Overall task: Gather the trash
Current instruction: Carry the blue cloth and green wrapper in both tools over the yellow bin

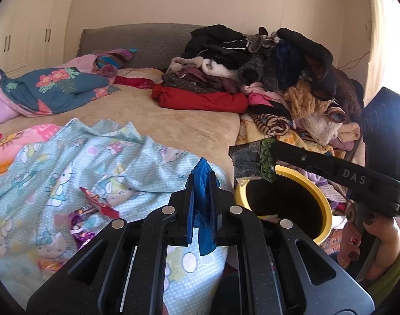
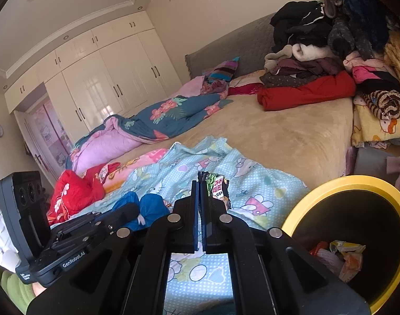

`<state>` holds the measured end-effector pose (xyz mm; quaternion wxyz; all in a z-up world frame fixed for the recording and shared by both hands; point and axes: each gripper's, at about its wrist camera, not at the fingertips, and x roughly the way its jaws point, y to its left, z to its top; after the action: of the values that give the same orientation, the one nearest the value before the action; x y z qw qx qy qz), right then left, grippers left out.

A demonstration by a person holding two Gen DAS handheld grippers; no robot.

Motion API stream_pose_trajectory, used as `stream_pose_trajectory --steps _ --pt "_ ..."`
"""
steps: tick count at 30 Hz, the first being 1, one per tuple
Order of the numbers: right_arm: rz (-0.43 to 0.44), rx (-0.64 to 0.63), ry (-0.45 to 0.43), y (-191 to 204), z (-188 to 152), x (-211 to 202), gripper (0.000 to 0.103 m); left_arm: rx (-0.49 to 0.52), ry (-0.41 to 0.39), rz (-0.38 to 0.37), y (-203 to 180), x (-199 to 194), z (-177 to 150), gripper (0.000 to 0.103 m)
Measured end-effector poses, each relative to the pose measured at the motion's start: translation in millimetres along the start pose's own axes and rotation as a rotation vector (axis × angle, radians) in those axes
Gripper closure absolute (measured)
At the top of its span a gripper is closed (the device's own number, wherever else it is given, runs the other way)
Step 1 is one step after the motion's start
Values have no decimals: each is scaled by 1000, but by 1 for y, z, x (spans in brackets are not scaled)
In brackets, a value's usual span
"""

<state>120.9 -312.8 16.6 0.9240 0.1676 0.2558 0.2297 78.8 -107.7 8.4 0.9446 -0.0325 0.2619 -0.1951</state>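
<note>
My left gripper [image 1: 202,177] is shut on a crumpled blue wrapper [image 1: 205,233], held above the light blue cartoon blanket [image 1: 68,162]. To its right, my right gripper [image 1: 267,160] is shut on a dark snack wrapper with a green print [image 1: 246,161], just over the near rim of the yellow-rimmed black bin [image 1: 240,197]. In the right wrist view, the right gripper [image 2: 201,181] pinches that wrapper [image 2: 219,187]. The bin [image 2: 352,181] stands to its right and holds several wrappers [image 2: 343,257]. The left gripper [image 2: 133,208] with the blue wrapper [image 2: 150,208] shows at lower left.
A red wrapper [image 1: 101,202], a purple one [image 1: 80,232] and an orange one [image 1: 49,265] lie on the blanket. A heap of clothes [image 1: 265,65] fills the bed's right side behind the bin. A floral quilt [image 1: 50,86] lies far left. A red cloth [image 2: 71,191] sits near the left gripper.
</note>
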Motion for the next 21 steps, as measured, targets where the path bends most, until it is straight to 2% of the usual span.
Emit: stream_pose_trajectory --steps 21 --pt "-143 95 -65 -65 0 -39 101 99 45 -102 -68 30 -6 98"
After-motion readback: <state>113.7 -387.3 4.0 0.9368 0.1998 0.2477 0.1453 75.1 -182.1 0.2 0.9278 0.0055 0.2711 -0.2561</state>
